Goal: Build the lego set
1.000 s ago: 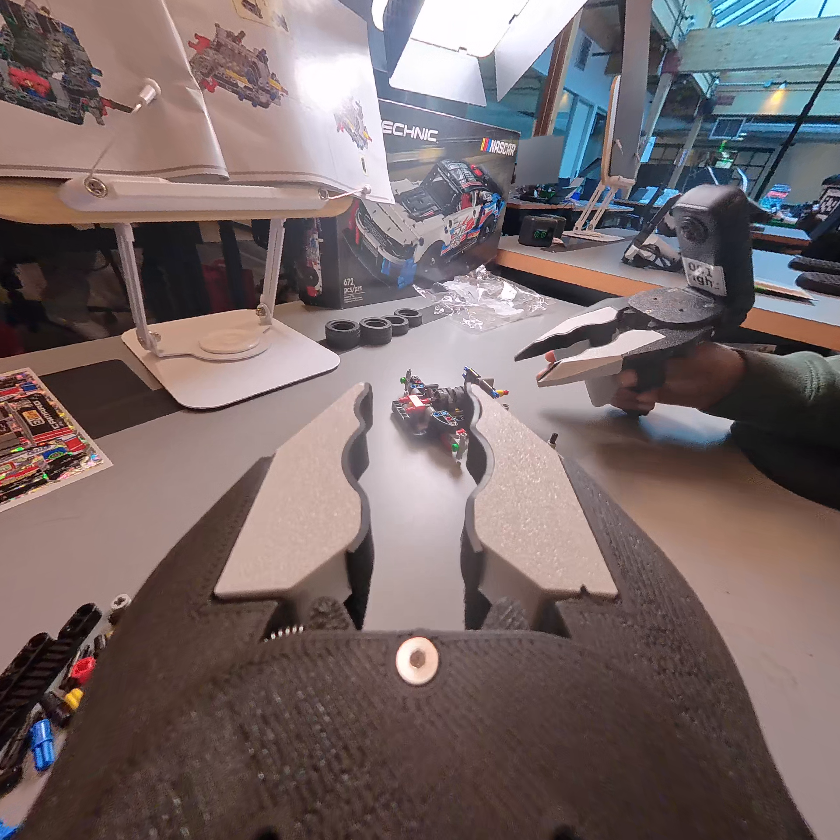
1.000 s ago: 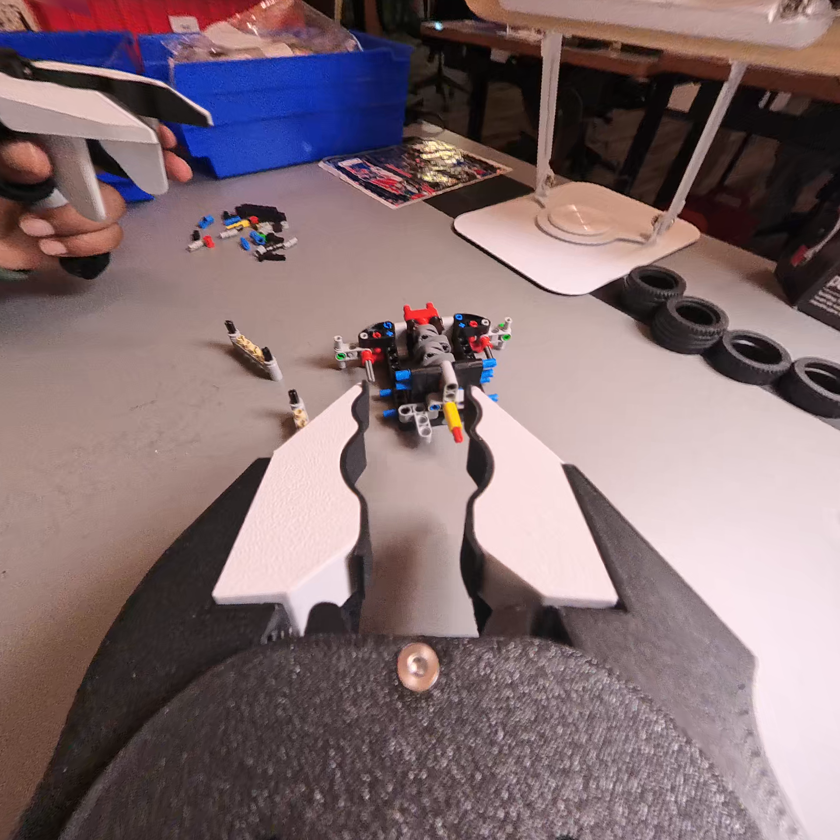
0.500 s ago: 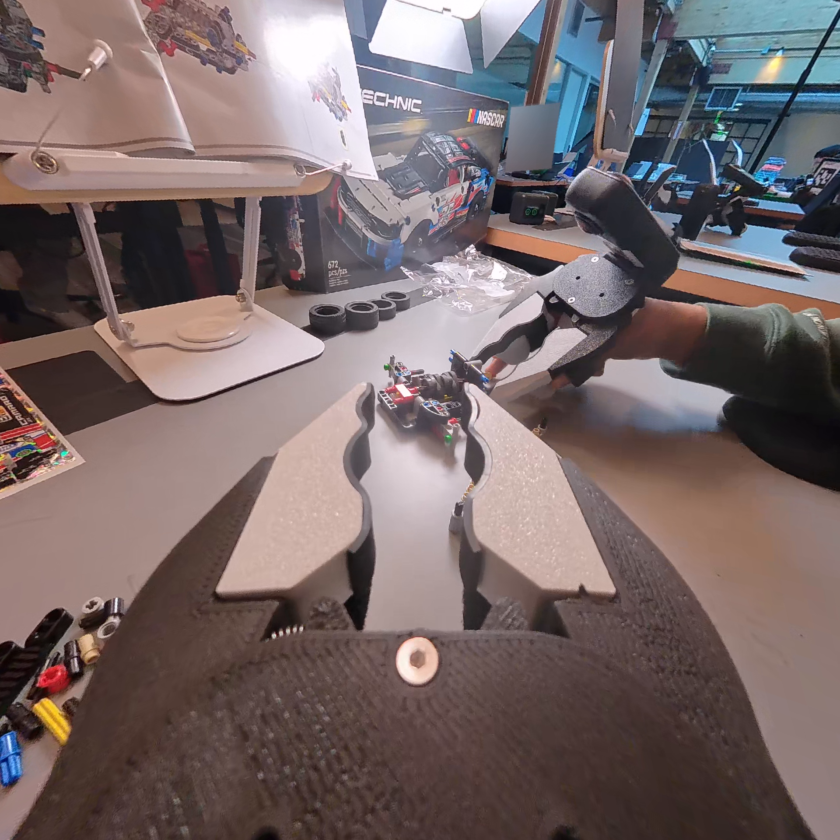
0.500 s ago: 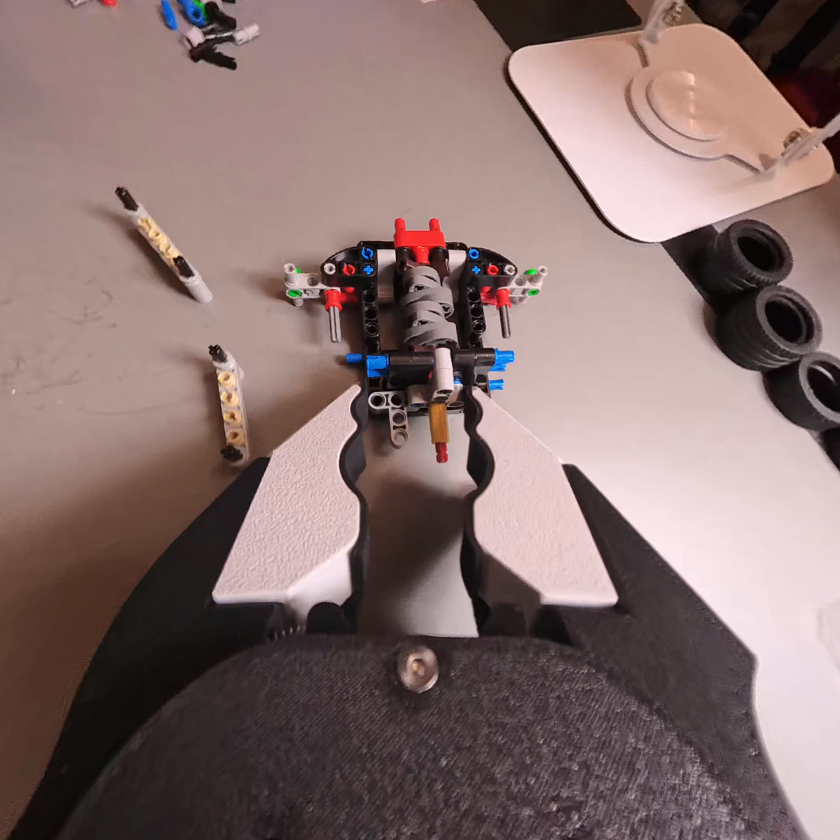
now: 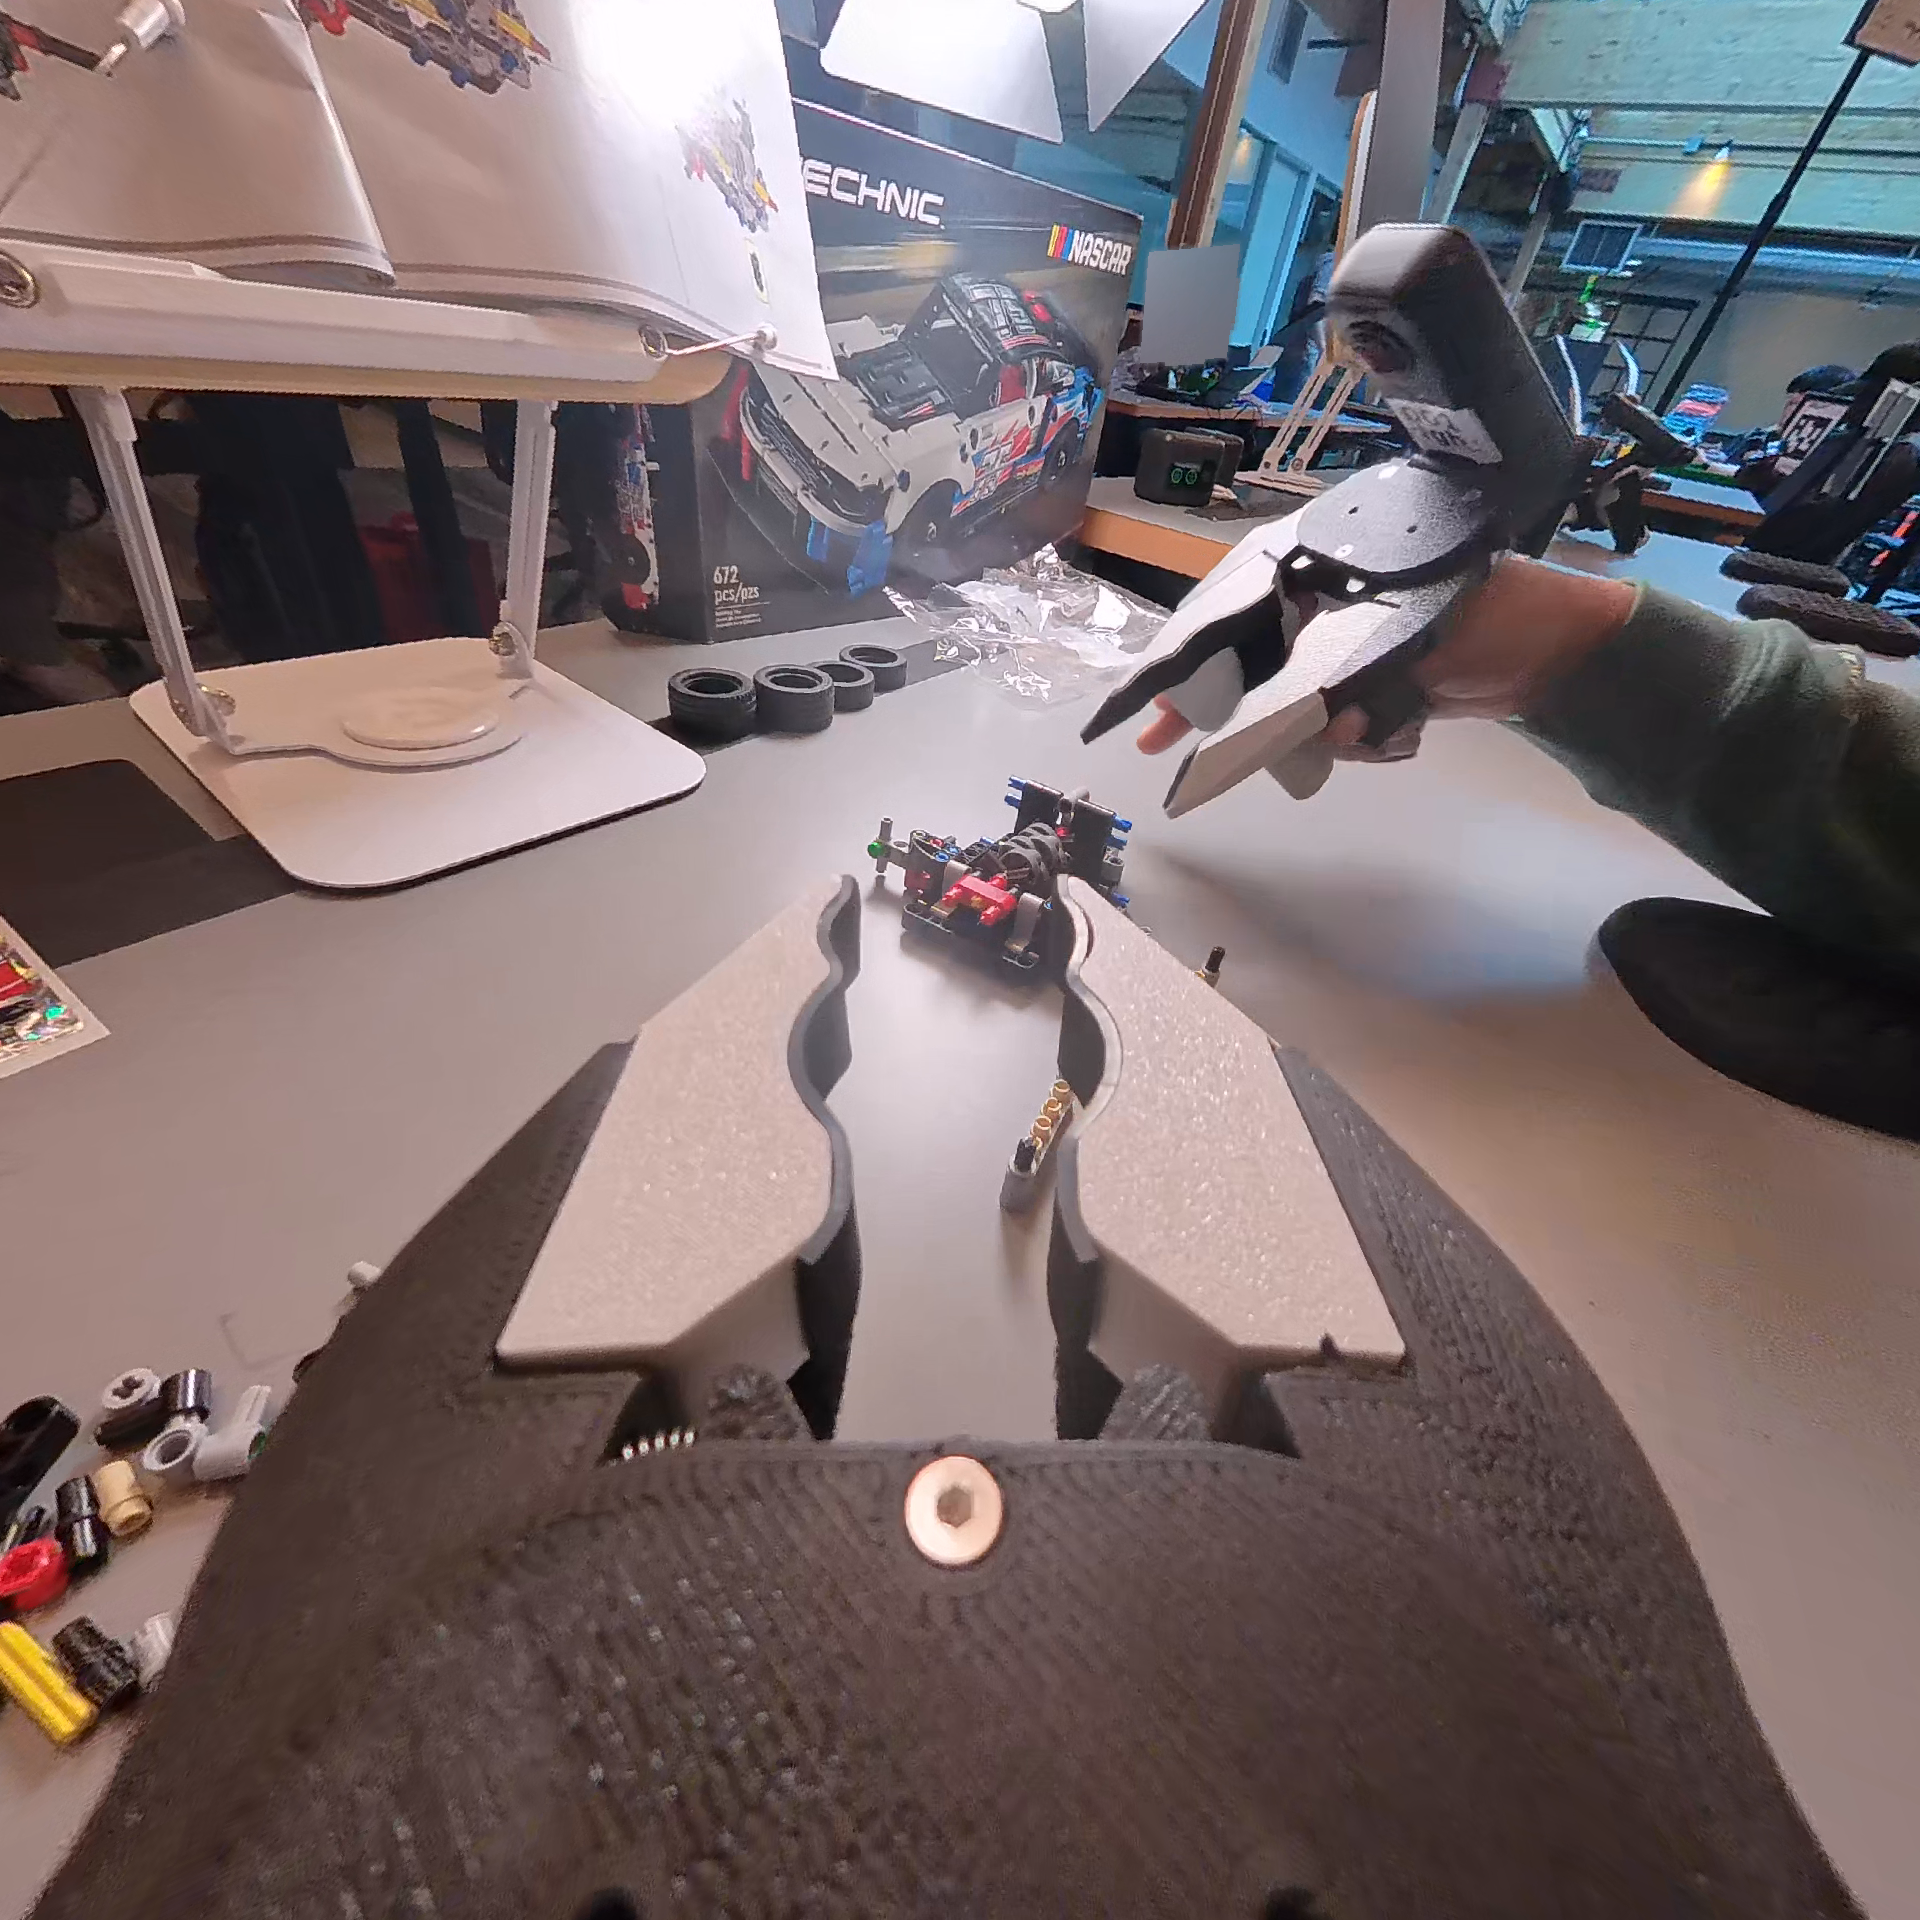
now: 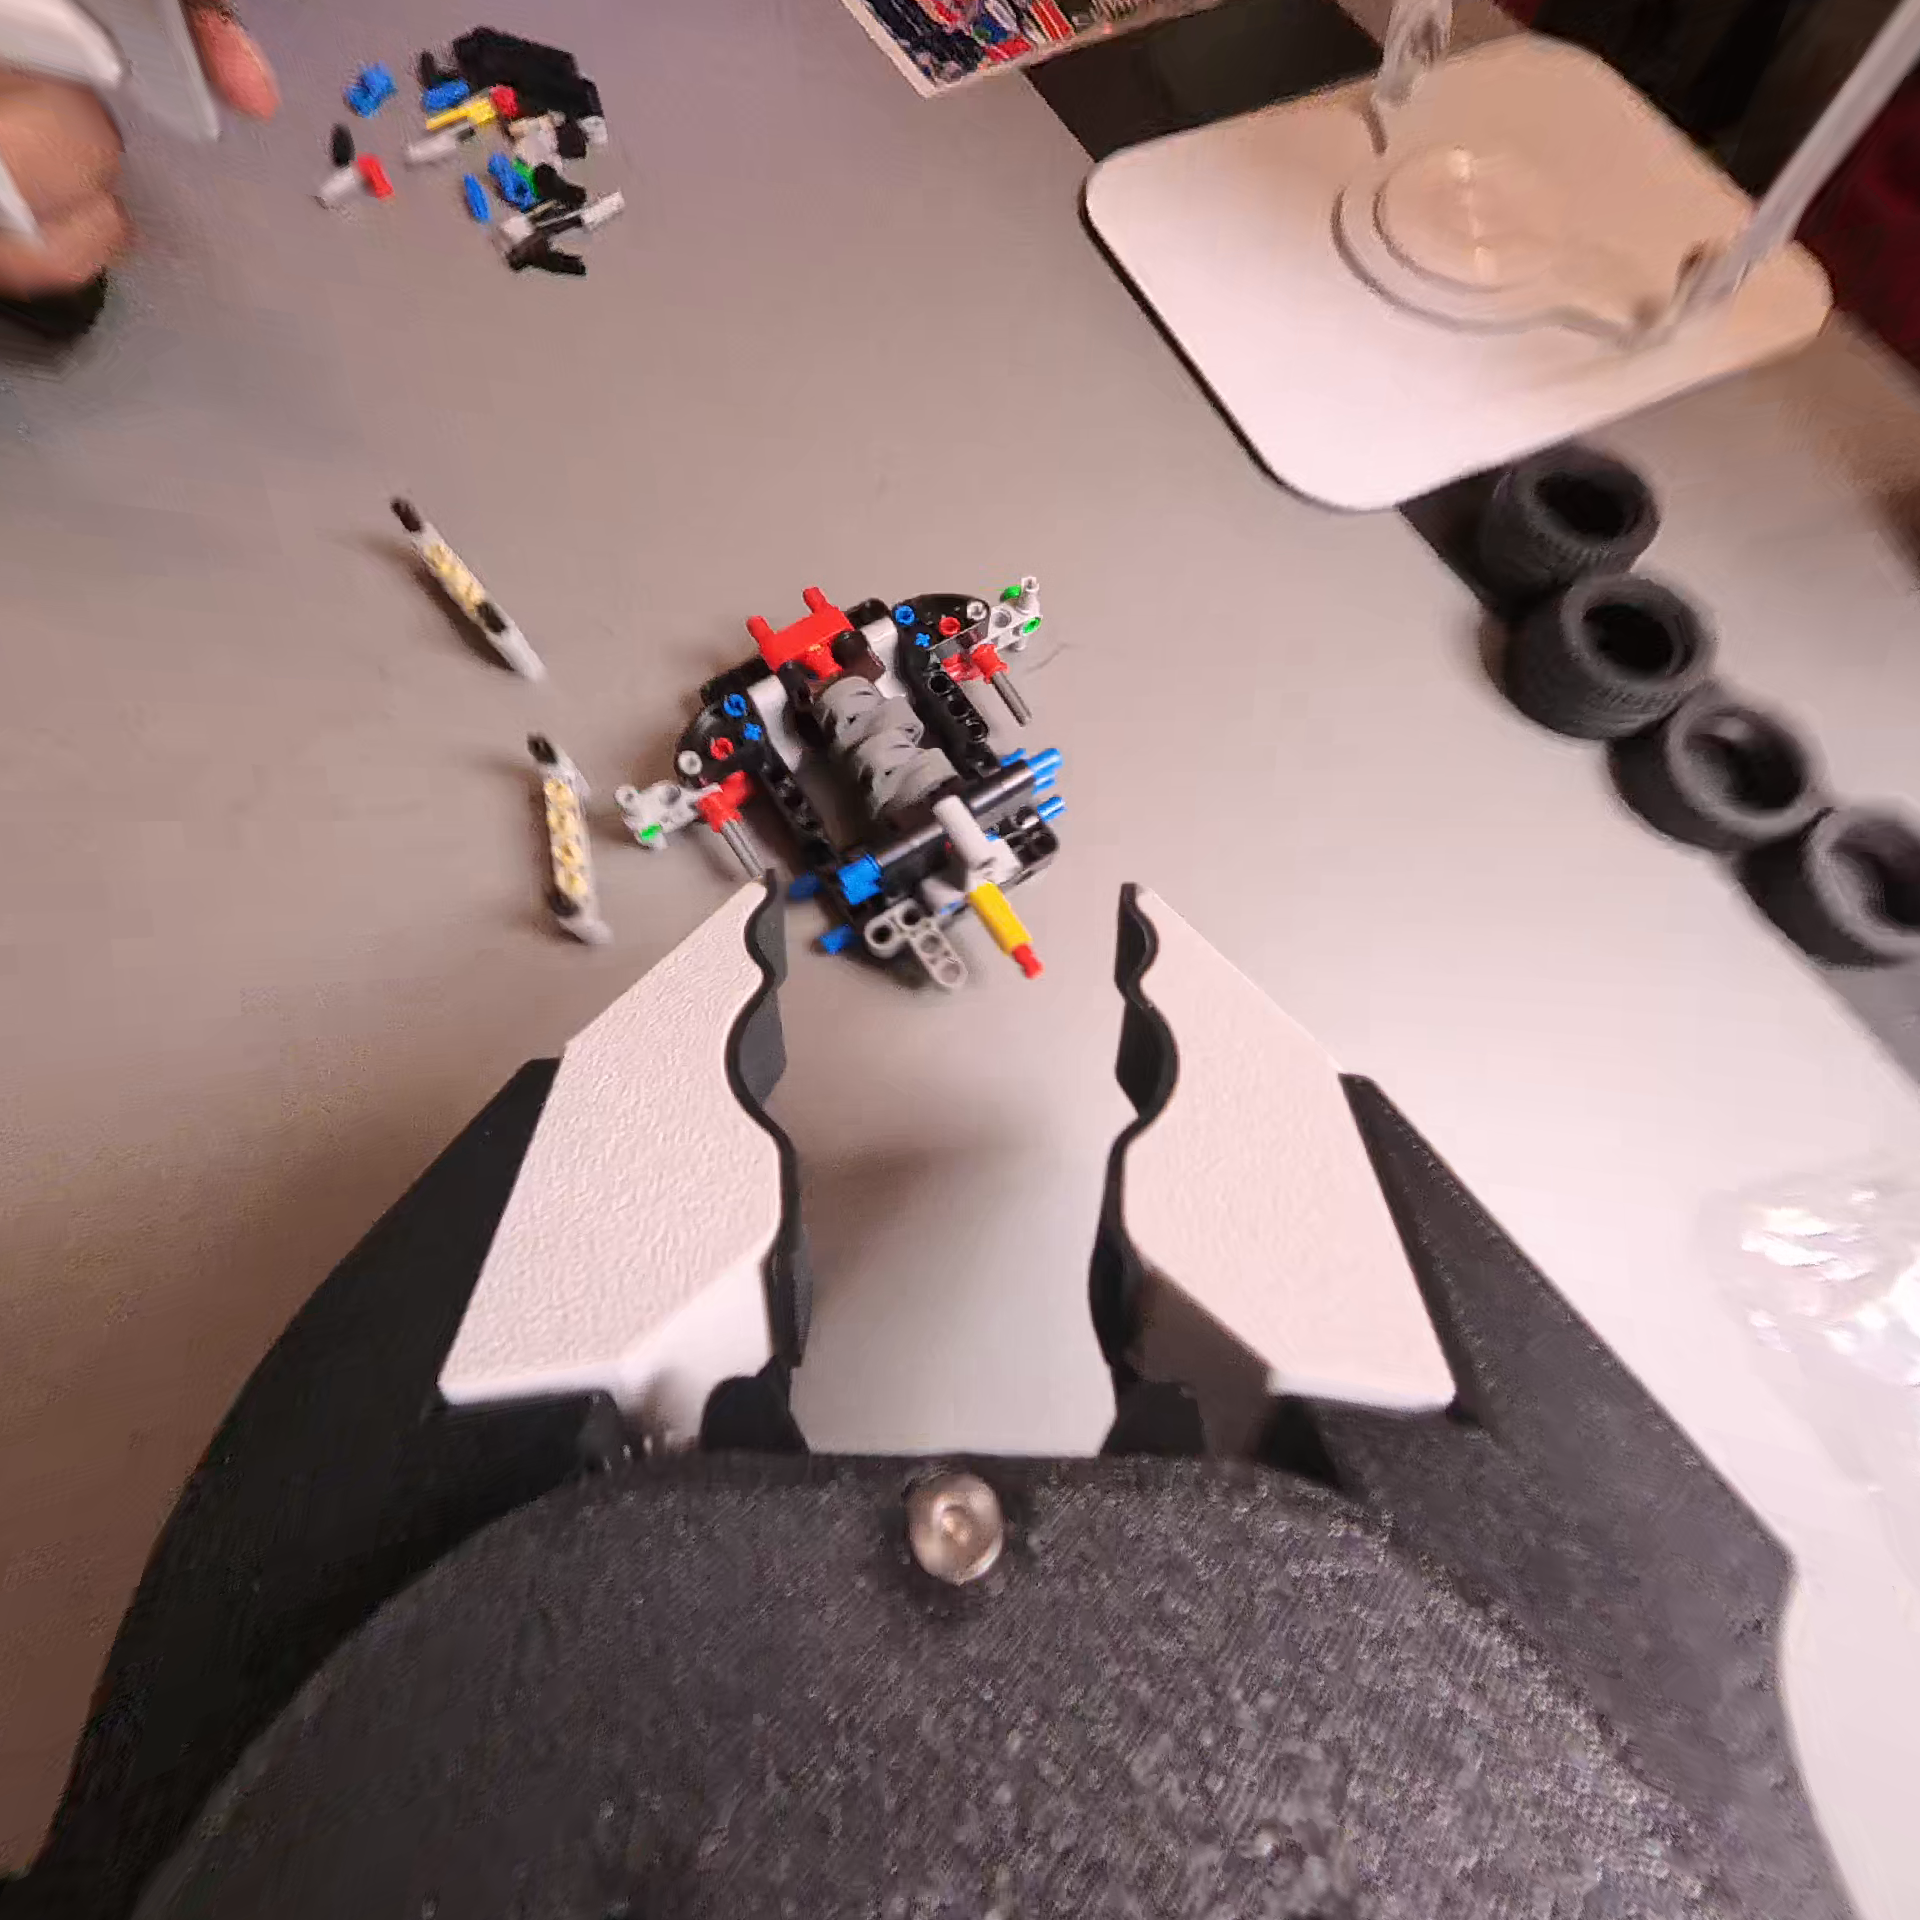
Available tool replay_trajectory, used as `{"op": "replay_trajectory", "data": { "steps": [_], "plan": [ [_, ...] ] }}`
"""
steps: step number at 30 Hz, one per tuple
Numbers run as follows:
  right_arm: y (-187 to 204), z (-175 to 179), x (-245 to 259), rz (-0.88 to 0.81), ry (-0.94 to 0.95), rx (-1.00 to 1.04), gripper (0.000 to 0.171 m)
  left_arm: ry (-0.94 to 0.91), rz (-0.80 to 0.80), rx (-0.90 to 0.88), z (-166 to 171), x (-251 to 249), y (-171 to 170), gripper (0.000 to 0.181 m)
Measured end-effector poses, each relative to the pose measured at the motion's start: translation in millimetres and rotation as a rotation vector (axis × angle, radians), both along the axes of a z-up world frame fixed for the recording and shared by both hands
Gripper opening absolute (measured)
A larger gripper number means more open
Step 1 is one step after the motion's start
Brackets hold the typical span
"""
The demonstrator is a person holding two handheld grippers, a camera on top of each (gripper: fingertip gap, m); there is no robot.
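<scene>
The partly built lego chassis (image 6: 873, 769), black with red, blue and grey parts, lies skewed on the grey table. My right gripper (image 6: 948, 888) is open and empty, its tips just short of the chassis' near end with the yellow pin. In the left wrist view the right gripper (image 5: 1127, 774) hovers above and behind the chassis (image 5: 997, 883). My left gripper (image 5: 956, 904) is open and empty, low over the table, its tips at the chassis' other end. A short grey beam (image 5: 1039, 1143) lies on the table between its fingers.
Two grey beams (image 6: 462, 587) (image 6: 566, 836) lie left of the chassis. Loose small parts (image 6: 499, 145) sit far left, also in the left wrist view (image 5: 94, 1507). Several black tyres (image 6: 1662, 707), the white booklet stand's base (image 6: 1434, 260), the set's box (image 5: 914, 436) and a plastic bag (image 6: 1829, 1278) border the area. The left gripper's tips are roughly 20 cm from the right gripper's.
My right gripper opened wider and lifted back from the chassis, which now lies turned at an angle. My left gripper moved a little forward over the beam.
</scene>
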State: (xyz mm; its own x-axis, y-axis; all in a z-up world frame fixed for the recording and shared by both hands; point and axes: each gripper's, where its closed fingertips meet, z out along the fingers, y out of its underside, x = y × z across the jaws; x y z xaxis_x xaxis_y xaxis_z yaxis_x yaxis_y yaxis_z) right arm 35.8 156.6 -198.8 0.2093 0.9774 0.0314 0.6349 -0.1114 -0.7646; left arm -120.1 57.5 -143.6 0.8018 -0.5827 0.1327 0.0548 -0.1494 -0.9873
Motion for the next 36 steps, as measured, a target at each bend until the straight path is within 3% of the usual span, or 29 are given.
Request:
{"op": "replay_trajectory", "data": {
  "steps": [2,4,7,16,22,25,31,36],
  "plan": [
    [-7.8,-9.6,-12.2,-0.085,-0.014,-0.116,0.07,0.001,-0.002,-0.006,-1.3,0.3,0.2,0.035],
    [-9.5,-19.5,-21.6,-0.12,-0.033,-0.151,0.066,-0.002,-0.005,-0.006,-0.6,0.6,-0.2,0.034],
    [0.9,-29.0,-24.0,-0.135,-0.077,-0.121,0.041,-0.001,-0.006,0.0,1.0,0.7,-1.2,0.033],
    [17.3,-27.2,-24.4,0.326,-0.249,0.082,0.029,0.041,0.0,-0.023,-11.1,2.1,1.7,0.032],
    [35.7,7.2,-35.3,0.301,-0.207,0.153,0.053,0.078,0.001,-0.043,-19.5,2.4,3.7,0.033],
    [19.6,20.8,-30.3,0.239,-0.107,0.119,0.06,0.081,-0.006,-0.044,-19.8,4.0,3.3,0.033],
    [-3.5,-21.0,-0.3,-0.057,-0.159,-0.081,0.073,0.088,-0.025,-0.045,-21.0,9.5,1.9,0.033],
    [-13.3,-38.5,-9.0,-0.04,-0.163,-0.111,0.078,0.105,-0.021,-0.041,-21.8,9.7,1.4,0.033]
  ]
}}
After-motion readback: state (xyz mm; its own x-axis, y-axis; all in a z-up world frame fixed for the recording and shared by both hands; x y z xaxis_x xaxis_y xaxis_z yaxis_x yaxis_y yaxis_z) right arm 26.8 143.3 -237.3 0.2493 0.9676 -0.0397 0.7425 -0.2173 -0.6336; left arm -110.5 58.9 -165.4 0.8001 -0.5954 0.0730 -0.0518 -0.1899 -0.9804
